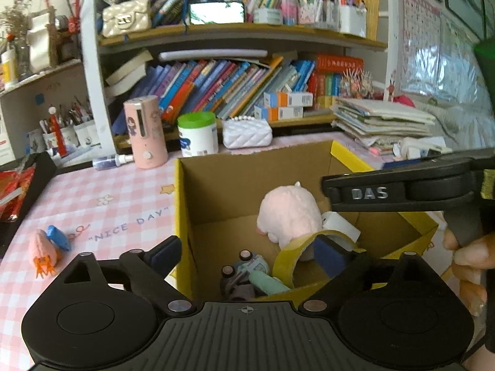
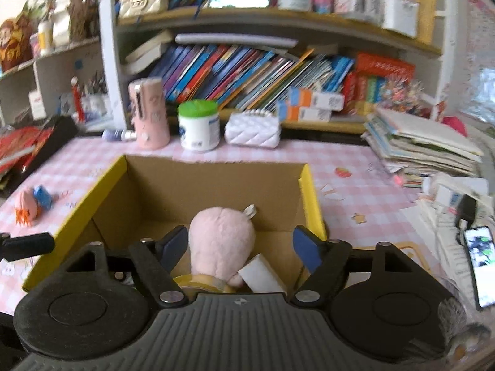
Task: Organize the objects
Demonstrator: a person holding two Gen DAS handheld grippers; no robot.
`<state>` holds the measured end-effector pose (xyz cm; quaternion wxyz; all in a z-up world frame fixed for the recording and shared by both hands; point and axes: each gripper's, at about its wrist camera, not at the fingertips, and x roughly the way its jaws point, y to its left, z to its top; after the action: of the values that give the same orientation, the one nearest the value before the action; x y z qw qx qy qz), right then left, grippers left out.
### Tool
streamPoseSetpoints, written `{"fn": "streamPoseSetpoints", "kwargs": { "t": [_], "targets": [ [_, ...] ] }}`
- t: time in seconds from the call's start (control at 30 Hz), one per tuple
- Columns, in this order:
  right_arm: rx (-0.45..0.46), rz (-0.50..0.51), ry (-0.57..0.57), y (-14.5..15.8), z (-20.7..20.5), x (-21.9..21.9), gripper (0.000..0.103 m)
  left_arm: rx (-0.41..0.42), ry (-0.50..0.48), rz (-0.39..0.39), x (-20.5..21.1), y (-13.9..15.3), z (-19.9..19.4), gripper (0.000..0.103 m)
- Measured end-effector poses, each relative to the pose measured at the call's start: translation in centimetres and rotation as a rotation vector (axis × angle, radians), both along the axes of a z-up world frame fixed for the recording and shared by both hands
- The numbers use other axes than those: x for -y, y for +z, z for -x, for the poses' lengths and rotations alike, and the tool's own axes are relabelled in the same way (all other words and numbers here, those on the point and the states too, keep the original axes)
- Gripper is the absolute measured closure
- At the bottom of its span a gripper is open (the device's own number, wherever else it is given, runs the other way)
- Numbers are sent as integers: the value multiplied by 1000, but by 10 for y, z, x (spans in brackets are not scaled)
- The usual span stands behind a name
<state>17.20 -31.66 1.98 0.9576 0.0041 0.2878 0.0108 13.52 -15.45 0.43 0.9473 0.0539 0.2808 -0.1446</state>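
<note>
An open cardboard box with yellow edges (image 1: 185,204) (image 2: 92,191) stands on the pink checked table. Inside lie a pink plush toy (image 1: 289,213) (image 2: 221,241), a yellow tape roll (image 1: 284,262) (image 2: 198,281), a white block (image 1: 340,225) (image 2: 263,273), and a small toy car (image 1: 247,266). My left gripper (image 1: 247,256) is open over the box's near left corner, with its right finger inside the tape roll. My right gripper (image 2: 241,244) is open above the box, the plush between its fingers, and shows from the side in the left wrist view (image 1: 402,191). A small pink and blue toy (image 1: 48,249) (image 2: 31,205) lies on the table left of the box.
At the table's back stand a pink cylinder (image 1: 145,131), a green-lidded white jar (image 1: 198,134), a white quilted purse (image 1: 247,131) and a spray bottle (image 1: 111,162). A bookshelf rises behind. Stacked papers (image 1: 383,120) and a phone (image 2: 479,266) lie to the right.
</note>
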Motion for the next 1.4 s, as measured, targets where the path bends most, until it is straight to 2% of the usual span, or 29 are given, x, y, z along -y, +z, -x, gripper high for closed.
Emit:
{"fn": "streamPoseSetpoints", "kwargs": {
  "t": [0.33,0.43,0.7,0.8,1.17,1.4],
  "targets": [
    [66,48,-92,10,61,-9,24,-2,12,30,-26,6,33,2],
    [50,41,-126,7,78,-15,15,-10,12,27,-35,4,45,2],
    [-60,11,-198,-12,108,-38,12,-57,-5,13,-59,-5,73,0],
    [-83,11,-217,-18,119,-49,6,-84,-8,11,-70,-9,82,0],
    [-144,15,-183,-29,148,-87,3,-124,24,-9,-99,-16,104,0],
    [-154,-9,-156,-30,159,-104,3,-111,62,-13,-116,-16,113,0]
  ]
}}
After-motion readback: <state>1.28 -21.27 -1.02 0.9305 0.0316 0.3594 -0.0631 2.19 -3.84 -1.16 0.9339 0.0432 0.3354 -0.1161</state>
